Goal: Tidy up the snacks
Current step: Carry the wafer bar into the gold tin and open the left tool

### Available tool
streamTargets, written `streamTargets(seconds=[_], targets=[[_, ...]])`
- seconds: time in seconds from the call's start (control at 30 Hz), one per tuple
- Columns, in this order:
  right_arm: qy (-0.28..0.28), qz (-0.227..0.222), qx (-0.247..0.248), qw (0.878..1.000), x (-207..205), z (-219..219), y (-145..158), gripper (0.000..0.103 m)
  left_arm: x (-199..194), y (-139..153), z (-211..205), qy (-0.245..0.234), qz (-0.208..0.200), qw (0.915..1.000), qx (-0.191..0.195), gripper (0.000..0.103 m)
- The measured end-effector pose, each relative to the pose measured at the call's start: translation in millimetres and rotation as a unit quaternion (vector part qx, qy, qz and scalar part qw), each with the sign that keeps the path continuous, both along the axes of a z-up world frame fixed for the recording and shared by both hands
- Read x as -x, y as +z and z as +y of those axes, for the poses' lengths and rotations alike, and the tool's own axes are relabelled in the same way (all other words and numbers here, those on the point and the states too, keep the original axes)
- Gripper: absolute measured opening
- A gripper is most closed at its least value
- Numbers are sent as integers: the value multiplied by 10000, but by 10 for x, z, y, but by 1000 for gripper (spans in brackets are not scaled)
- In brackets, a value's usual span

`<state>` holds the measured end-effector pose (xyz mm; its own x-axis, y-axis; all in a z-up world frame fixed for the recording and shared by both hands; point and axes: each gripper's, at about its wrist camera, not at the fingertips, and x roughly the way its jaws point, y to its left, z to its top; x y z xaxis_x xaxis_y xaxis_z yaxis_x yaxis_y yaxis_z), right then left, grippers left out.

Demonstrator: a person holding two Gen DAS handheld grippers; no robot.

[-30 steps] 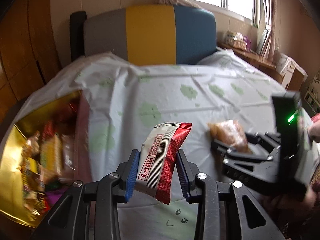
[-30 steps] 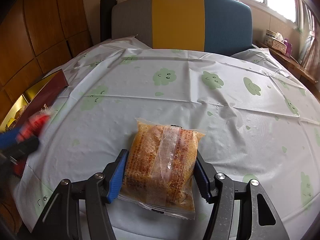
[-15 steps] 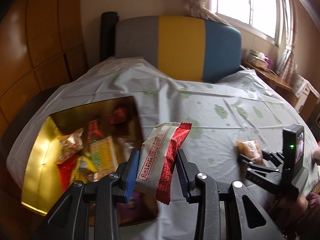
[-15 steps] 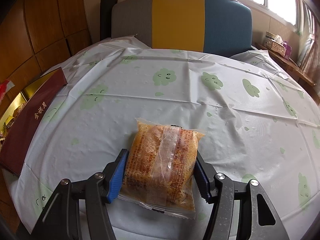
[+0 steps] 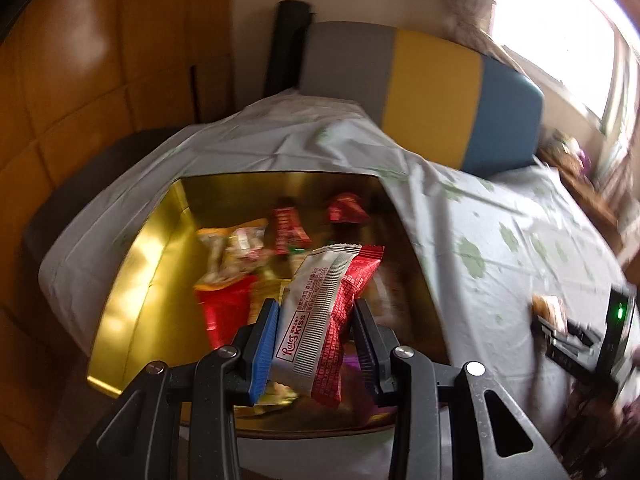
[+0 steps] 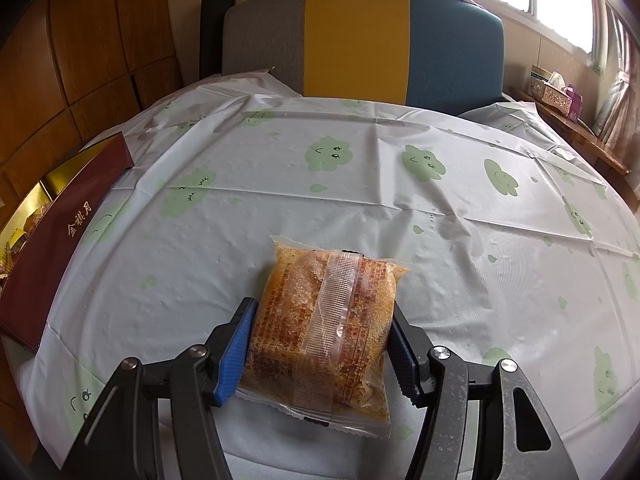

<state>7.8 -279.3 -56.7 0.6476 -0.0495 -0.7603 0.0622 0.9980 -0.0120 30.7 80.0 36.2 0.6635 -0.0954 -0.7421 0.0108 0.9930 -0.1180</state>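
My left gripper (image 5: pixel 316 340) is shut on a white and red snack bar wrapper (image 5: pixel 324 316), held upright above the open gold box (image 5: pixel 132 300). Inside that box lie several snack packets (image 5: pixel 236 256), blurred by motion. My right gripper (image 6: pixel 322 344) is shut on a clear packet of orange crumbly cake (image 6: pixel 324 328), held just over the tablecloth (image 6: pixel 360 184). In the left wrist view the right gripper (image 5: pixel 560 332) with its cake packet (image 5: pixel 548 310) shows small at the far right. The gold box (image 6: pixel 28 208) sits at the left edge of the right wrist view.
A dark red box lid (image 6: pixel 60 232) with gold characters leans along the box's near side. Behind the table stands a grey, yellow and blue chair back (image 6: pixel 360 40). Wooden panelling (image 5: pixel 80 80) lines the left wall. A shelf with a tissue box (image 6: pixel 556 88) runs under the window.
The left gripper swung left with the snack bar, from over the tablecloth to above the gold box, rolling as it went. The right gripper and its cake packet stayed still.
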Motion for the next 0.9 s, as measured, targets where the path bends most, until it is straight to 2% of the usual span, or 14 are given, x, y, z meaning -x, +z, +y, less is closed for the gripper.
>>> streamTargets(seconds=[0.1,0.2,0.37,0.47,0.6,0.67,0.8,0.9], targets=[[0,-1,1,10000,4,3,1,62,-44,-3,388,413,182,9971,611,37],[0,-1,3,10000,2,3,0,62,-76,-41,677,703,322,9916,1041,37],[2,-4,-5,10000,1,-4,-1,62,-123,-159,935,1072,505,9834,1373,37],[2,-4,-6,10000,1,-5,-1,62,-203,-280,970,1122,700,9791,1547,38],[2,-4,-3,10000,3,-1,0,62,-311,-509,941,1242,1066,9769,1375,38],[2,-5,-7,10000,2,-4,-1,62,-324,-595,918,1245,1237,9744,1407,41],[2,-5,-3,10000,4,1,1,62,-236,-588,844,1206,1120,9816,971,46],[0,-8,4,10000,10,-3,6,62,-188,-593,848,1242,1090,9824,876,46]])
